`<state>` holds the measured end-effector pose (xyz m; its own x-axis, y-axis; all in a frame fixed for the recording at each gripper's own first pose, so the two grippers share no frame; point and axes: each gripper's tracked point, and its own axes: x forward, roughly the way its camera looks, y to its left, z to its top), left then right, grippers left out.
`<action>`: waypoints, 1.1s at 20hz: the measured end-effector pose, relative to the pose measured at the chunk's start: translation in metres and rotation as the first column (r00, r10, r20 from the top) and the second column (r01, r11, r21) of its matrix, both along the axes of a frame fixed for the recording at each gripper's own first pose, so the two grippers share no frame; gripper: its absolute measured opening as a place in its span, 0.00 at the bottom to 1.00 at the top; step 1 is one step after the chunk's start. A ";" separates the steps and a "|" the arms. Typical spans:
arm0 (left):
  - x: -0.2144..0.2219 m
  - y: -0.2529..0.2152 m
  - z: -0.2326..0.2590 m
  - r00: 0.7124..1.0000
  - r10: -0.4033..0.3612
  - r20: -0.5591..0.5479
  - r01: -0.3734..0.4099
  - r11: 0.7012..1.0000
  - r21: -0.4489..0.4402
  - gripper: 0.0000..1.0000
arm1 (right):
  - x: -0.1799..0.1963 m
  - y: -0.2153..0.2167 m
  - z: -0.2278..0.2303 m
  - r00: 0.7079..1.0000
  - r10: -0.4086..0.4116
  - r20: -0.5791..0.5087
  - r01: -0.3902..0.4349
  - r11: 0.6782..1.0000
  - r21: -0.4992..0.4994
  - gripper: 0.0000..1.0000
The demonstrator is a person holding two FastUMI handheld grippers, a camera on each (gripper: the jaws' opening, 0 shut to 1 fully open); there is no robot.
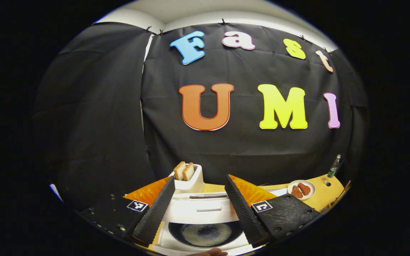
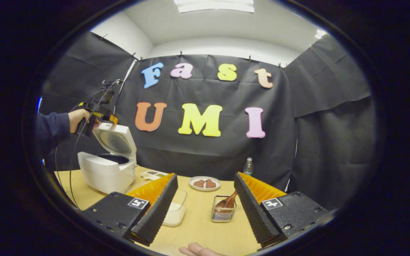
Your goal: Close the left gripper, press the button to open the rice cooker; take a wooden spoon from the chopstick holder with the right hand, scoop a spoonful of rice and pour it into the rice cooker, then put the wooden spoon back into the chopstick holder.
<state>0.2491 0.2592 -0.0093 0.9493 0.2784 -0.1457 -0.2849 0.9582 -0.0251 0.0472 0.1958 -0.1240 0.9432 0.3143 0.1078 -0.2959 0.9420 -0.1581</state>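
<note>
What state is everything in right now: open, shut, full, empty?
Rice cooker: lid up, pot open.
Wooden spoon: standing in the wire holder, untouched.
Clear tub: uncovered, white rice inside.
Toaster: two slices sticking up.
Plate: holding brown pieces.
Left gripper: jaws open.
Right gripper: jaws open.

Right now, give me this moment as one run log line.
rice cooker: lid up | wooden spoon: in chopstick holder | left hand-held gripper: open above cooker pot | right hand-held gripper: open, empty
</note>
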 end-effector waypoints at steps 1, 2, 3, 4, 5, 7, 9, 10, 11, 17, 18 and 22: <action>-0.004 -0.004 -0.007 1.000 -0.007 -0.021 0.007 1.000 0.008 0.91 | -0.005 -0.003 0.000 1.000 0.001 0.001 -0.001 1.000 0.005 1.00; -0.007 -0.007 -0.013 0.999 -0.011 -0.035 0.012 1.000 0.019 0.95 | -0.011 -0.006 -0.001 1.000 0.004 0.004 -0.004 1.000 0.010 1.00; -0.010 -0.007 -0.019 0.999 -0.012 -0.046 0.013 1.000 0.020 0.94 | -0.016 -0.009 -0.002 1.000 0.007 0.010 -0.007 1.000 0.016 1.00; -0.012 -0.007 -0.026 0.998 -0.014 -0.065 0.014 1.000 0.002 0.94 | -0.021 -0.014 -0.004 1.000 0.009 0.012 -0.009 1.000 0.022 1.00; -0.016 -0.008 -0.038 0.996 -0.009 -0.090 0.006 0.999 -0.036 0.94 | -0.025 -0.017 -0.007 1.000 0.012 0.007 -0.012 1.000 0.023 1.00; -0.026 -0.011 -0.053 0.994 0.004 -0.107 -0.012 0.997 -0.072 0.95 | -0.032 -0.023 -0.017 1.000 0.013 -0.014 -0.013 1.000 0.011 1.00; -0.032 -0.017 -0.065 0.993 -0.005 -0.122 -0.002 0.999 -0.051 0.93 | -0.037 -0.032 -0.017 1.000 0.003 -0.017 -0.002 1.000 0.022 1.00; -0.036 -0.018 -0.069 0.991 -0.008 -0.135 0.002 0.999 -0.038 0.95 | -0.039 -0.034 -0.016 1.000 -0.002 -0.014 0.002 1.000 0.030 1.00; -0.038 -0.019 -0.077 0.987 -0.012 -0.161 0.005 0.999 -0.049 0.95 | -0.042 -0.036 -0.016 1.000 -0.001 -0.014 0.002 0.999 0.037 1.00; -0.043 -0.027 -0.104 0.977 0.006 -0.213 -0.015 0.999 -0.044 0.96 | -0.057 -0.046 -0.021 1.000 -0.006 -0.006 0.006 1.000 0.031 1.00; -0.044 -0.028 -0.111 0.973 0.007 -0.231 -0.020 0.998 -0.053 0.95 | -0.060 -0.048 -0.020 1.000 -0.007 0.002 0.007 1.000 0.028 1.00; -0.043 -0.032 -0.123 0.969 -0.013 -0.247 0.002 0.999 -0.044 0.95 | -0.061 -0.047 -0.024 1.000 -0.013 -0.002 0.013 1.000 0.017 1.00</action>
